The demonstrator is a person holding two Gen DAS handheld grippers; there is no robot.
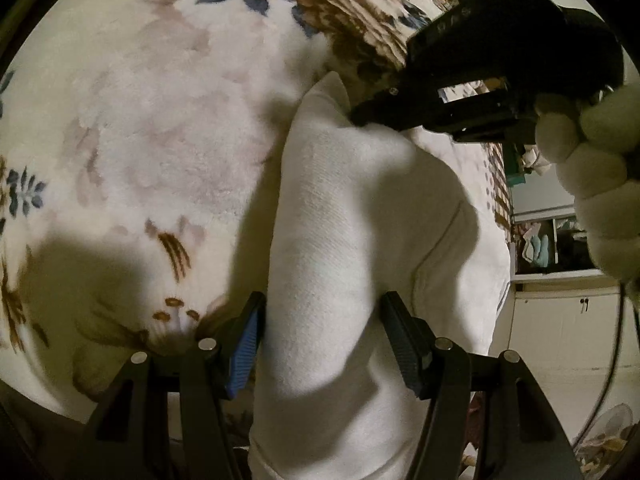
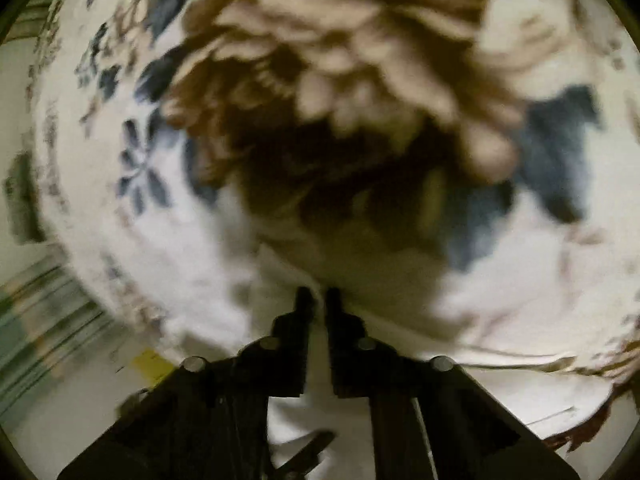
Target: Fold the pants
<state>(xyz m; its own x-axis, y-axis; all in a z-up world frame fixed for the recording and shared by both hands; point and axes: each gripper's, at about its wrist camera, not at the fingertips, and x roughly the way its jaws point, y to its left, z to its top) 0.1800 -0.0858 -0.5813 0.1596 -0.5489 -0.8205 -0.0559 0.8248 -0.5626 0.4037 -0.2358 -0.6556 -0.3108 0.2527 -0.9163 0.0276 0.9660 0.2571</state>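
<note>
white fleecy pants [image 1: 340, 240] draped over floral plush blanket [image 1: 140, 140]. left gripper [image 1: 324, 344] jaws spread around a fold, not pinching; right gripper [image 2: 316, 300] jaws nearly pressed together on an edge. cloth could slide free, fold collapsing.

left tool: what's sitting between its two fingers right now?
A raised fold of the white fabric pants fills the gap between the left tool's spread fingers, above the floral fleece blanket. Left wrist view shows it.
</note>
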